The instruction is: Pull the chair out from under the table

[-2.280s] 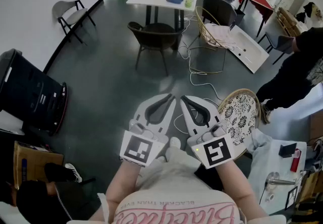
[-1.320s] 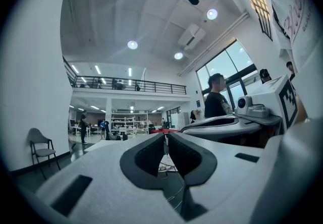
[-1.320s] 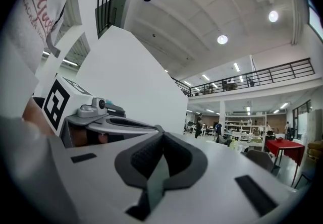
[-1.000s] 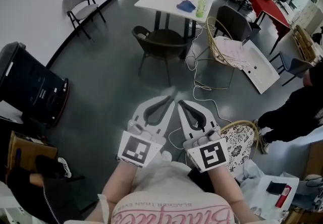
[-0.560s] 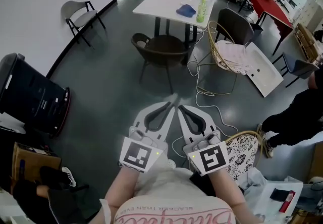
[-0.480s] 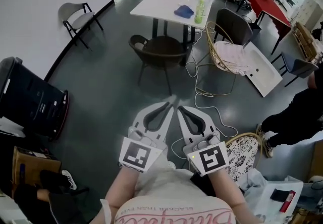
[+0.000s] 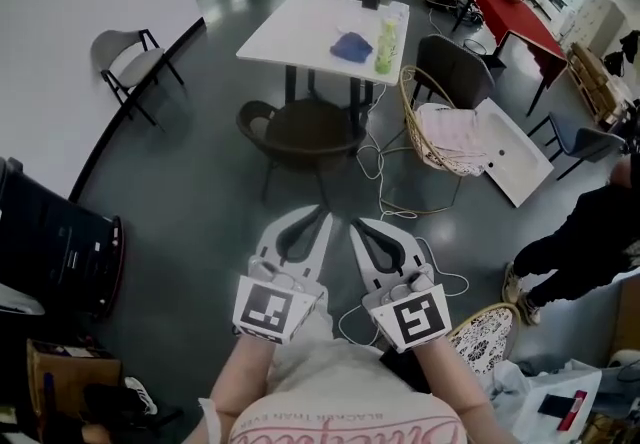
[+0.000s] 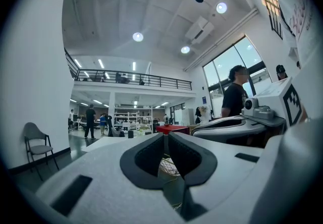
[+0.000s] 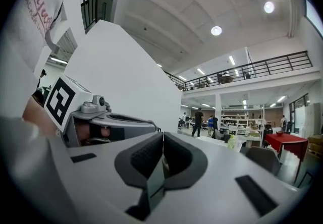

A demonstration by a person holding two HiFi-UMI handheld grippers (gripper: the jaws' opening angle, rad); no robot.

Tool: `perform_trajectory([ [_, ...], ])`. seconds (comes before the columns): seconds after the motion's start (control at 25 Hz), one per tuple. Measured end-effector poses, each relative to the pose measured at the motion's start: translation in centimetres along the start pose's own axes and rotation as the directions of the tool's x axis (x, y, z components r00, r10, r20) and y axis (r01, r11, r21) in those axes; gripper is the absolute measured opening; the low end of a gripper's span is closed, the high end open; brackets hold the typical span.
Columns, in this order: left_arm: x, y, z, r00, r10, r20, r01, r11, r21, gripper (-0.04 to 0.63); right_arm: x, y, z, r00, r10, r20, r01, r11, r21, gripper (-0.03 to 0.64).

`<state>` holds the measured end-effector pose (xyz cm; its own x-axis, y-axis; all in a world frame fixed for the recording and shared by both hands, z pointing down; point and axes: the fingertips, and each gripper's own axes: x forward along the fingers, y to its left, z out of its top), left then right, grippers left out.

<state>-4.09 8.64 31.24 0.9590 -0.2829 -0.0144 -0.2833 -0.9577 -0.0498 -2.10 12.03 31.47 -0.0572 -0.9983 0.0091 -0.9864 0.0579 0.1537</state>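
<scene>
closing in on the chair, nothing gripped yet
the chair (image 7: 300,127) is sitting tucked at the table (image 7: 300,27), looming nearer than a second ago; left gripper (image 7: 322,217) and right gripper (image 7: 353,226) are travelling closed, empty, well short.

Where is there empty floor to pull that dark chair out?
Bare floor lies this side of the dark chair and leftward to the grey folding chair. Right of it is crowded: cables and a wicker chair.
</scene>
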Motion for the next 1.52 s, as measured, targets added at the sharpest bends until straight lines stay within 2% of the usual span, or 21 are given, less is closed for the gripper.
perform_trajectory([
  [0.32,5.3,7.4,-0.5,1.0,-0.004,0.016,0.003,1.0,0.012,0.025,7.8,-4.2,-0.4,1.0,-0.005,-0.03,0.004,1.0,-0.03,0.005],
  [0.6,9.7,12.9,-2.1,0.999,-0.01,-0.034,0.011,1.0,0.019,0.025,14.4,-7.3,-1.7,0.999,-0.009,-0.038,0.008,1.0,-0.03,0.005],
  [0.84,12.3,15.8,-4.0,0.999,0.002,-0.048,-0.004,0.999,-0.035,0.025,17.1,-9.9,-3.8,0.997,-0.005,-0.076,0.003,1.0,-0.027,0.005],
  [1.0,14.1,17.6,-5.3,0.996,0.037,-0.086,-0.042,0.997,-0.059,0.025,19.1,-11.7,-4.5,0.996,0.017,-0.085,-0.02,0.999,-0.028,0.005],
  [1.28,19.4,20.8,-7.3,0.984,0.122,-0.132,-0.129,0.991,-0.043,0.025,23.6,-16.6,-6.2,0.994,0.082,-0.072,-0.083,0.996,-0.017,0.005],
  [1.52,25.1,22.4,-7.6,0.976,0.163,-0.147,-0.167,0.986,-0.02,0.026,27.5,-21.8,-7.6,0.986,0.146,-0.077,-0.148,0.989,-0.017,0.005],
])
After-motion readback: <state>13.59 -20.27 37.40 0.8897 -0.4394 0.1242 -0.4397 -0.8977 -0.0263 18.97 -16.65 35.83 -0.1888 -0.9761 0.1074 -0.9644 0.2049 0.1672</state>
